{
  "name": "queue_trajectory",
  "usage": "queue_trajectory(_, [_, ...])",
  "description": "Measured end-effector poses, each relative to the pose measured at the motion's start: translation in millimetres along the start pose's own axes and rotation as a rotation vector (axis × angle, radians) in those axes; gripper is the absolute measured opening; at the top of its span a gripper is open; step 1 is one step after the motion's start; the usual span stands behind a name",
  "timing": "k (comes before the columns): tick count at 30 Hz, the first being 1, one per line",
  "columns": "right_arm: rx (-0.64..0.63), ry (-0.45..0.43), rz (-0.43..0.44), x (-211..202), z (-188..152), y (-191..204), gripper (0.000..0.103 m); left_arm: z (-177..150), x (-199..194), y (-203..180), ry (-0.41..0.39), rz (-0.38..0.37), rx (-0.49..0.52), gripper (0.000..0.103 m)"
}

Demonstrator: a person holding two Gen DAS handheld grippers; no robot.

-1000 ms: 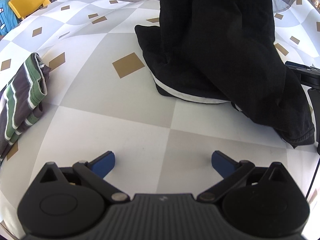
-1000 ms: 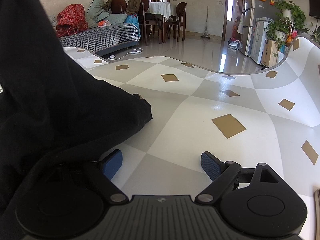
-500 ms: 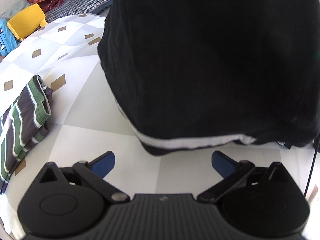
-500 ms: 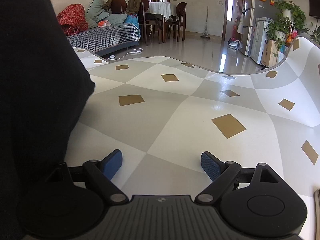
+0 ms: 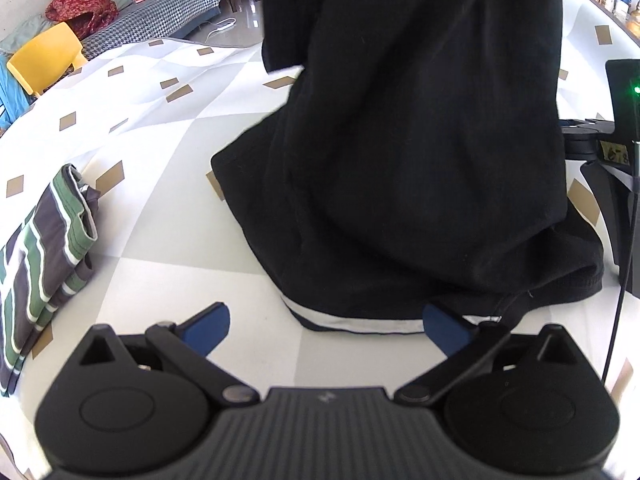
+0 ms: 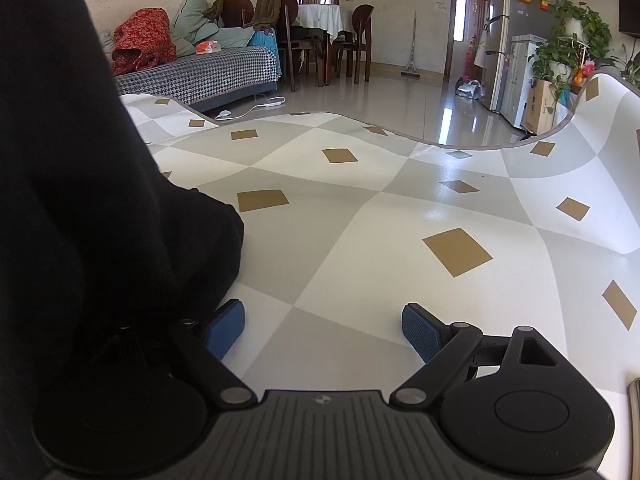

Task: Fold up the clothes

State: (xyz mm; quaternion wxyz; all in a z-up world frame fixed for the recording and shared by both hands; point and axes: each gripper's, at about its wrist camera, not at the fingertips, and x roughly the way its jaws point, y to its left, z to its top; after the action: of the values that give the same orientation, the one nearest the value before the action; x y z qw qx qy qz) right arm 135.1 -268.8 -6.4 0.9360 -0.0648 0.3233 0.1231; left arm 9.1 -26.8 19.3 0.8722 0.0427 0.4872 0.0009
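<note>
A black garment (image 5: pixel 420 152) with a white band at its hem hangs down from above, its lower part heaped on the checked tablecloth (image 5: pixel 168 184); what holds its top is out of view. My left gripper (image 5: pixel 326 326) is open just in front of the hem, its right pad close to the white band. In the right wrist view the same black garment (image 6: pixel 92 200) fills the left side and drapes over the left arm of my right gripper (image 6: pixel 324 330). That gripper is open with nothing between its blue pads.
A folded green, grey and white striped garment (image 5: pixel 44 256) lies at the left of the table. A black stand with a green light (image 5: pixel 624 152) is at the right edge. Beyond the table: a yellow chair (image 5: pixel 44 56), a sofa (image 6: pixel 208 72), dining chairs.
The black garment swung close and lifted half a second ago, then dropped back so its lower part lies on the cloth again. Both grippers stayed open.
</note>
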Motion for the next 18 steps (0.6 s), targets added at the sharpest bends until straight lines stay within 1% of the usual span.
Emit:
queue_trajectory(3, [0.000, 0.000, 0.000, 0, 0, 0, 0.086, 6, 1, -5, -0.004, -0.016, -0.006, 0.103])
queue_trajectory(6, [0.000, 0.000, 0.000, 0, 0, 0, 0.086, 18, 0, -8, -0.044, 0.023, -0.015, 0.103])
queue_trajectory(9, [0.000, 0.000, 0.000, 0, 0, 0, 0.086, 32, -1, 2, -0.070, 0.059, -0.068, 0.103])
queue_trajectory(13, [0.000, 0.000, 0.000, 0, 0, 0, 0.086, 44, -6, 21, -0.090, 0.050, -0.161, 0.103])
queue_trajectory(16, [0.000, 0.000, 0.000, 0, 0, 0, 0.086, 42, -5, 27, -0.081, 0.062, -0.171, 0.103])
queue_trajectory(18, [0.000, 0.000, 0.000, 0, 0, 0, 0.086, 36, -1, 27, -0.052, 0.072, -0.159, 0.103])
